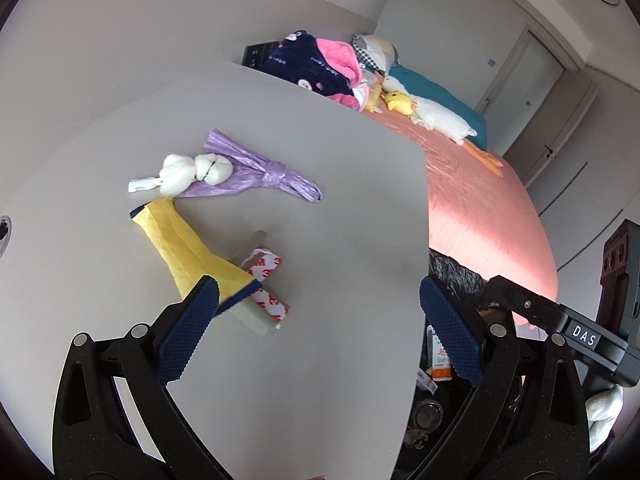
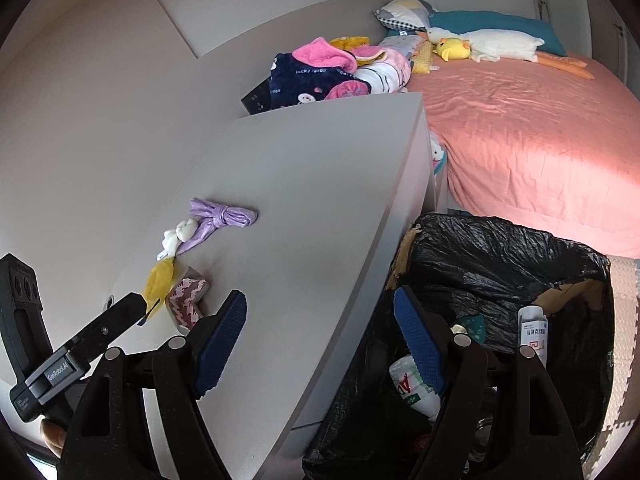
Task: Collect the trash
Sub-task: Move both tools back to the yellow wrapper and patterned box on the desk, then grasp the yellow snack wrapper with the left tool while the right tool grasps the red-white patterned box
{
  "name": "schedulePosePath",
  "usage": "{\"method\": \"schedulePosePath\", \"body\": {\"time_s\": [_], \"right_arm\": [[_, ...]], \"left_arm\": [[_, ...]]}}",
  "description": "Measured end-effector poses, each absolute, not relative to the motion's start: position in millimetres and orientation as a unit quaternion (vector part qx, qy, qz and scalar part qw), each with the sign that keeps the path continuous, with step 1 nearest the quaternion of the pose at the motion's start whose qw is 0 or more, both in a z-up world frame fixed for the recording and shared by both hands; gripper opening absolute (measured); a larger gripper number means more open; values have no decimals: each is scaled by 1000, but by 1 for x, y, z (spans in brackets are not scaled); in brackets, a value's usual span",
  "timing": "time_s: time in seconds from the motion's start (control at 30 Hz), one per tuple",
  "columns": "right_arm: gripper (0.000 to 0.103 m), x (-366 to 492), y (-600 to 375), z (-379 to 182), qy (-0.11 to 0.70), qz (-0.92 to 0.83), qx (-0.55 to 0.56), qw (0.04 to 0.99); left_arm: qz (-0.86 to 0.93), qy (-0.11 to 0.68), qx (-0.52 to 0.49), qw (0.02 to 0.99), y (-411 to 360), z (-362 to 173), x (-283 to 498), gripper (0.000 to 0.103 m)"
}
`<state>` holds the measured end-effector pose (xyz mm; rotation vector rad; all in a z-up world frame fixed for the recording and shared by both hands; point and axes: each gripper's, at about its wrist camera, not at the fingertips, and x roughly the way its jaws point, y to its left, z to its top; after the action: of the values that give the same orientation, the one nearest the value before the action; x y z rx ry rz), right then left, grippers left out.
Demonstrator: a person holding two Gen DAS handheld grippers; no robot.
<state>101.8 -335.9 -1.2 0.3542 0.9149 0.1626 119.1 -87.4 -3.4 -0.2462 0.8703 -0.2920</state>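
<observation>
On the grey table (image 1: 320, 200) lie a yellow padded envelope (image 1: 188, 244), a red-and-white tape strip (image 1: 266, 284), a knotted purple bag (image 1: 256, 172) and white tissue wads (image 1: 192, 170). My left gripper (image 1: 316, 332) is open and empty, its left finger next to the envelope's near end. My right gripper (image 2: 320, 344) is open and empty, straddling the table edge and the black-lined trash bin (image 2: 500, 264). The bin holds a white bottle (image 2: 412, 388) and a box (image 2: 534, 332). The trash also shows in the right wrist view: envelope (image 2: 160, 280), purple bag (image 2: 220, 218).
A bed with a pink sheet (image 2: 540, 140) stands beyond the table, with clothes (image 2: 320, 72) and plush toys (image 2: 480, 46) piled at its head. The wall (image 1: 120, 40) runs along the table's far side. The right gripper's body (image 1: 560, 320) shows at right in the left wrist view.
</observation>
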Motion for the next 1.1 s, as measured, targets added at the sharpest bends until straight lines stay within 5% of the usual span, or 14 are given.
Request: {"method": "schedulePosePath", "body": {"time_s": [0.4, 0.53, 0.7, 1.1], "right_arm": [[77, 117, -291, -16, 459, 111, 133, 872], [77, 120, -278, -20, 464, 121, 124, 869], [77, 123, -265, -25, 470, 126, 117, 865], [77, 125, -219, -35, 482, 153, 68, 860]], "left_arm": [[-90, 441, -151, 880, -45, -26, 153, 96], [-67, 459, -178, 868, -30, -37, 166, 85], [-73, 479, -189, 854, -28, -48, 179, 83], [-69, 493, -209, 842, -14, -59, 182, 33]]}}
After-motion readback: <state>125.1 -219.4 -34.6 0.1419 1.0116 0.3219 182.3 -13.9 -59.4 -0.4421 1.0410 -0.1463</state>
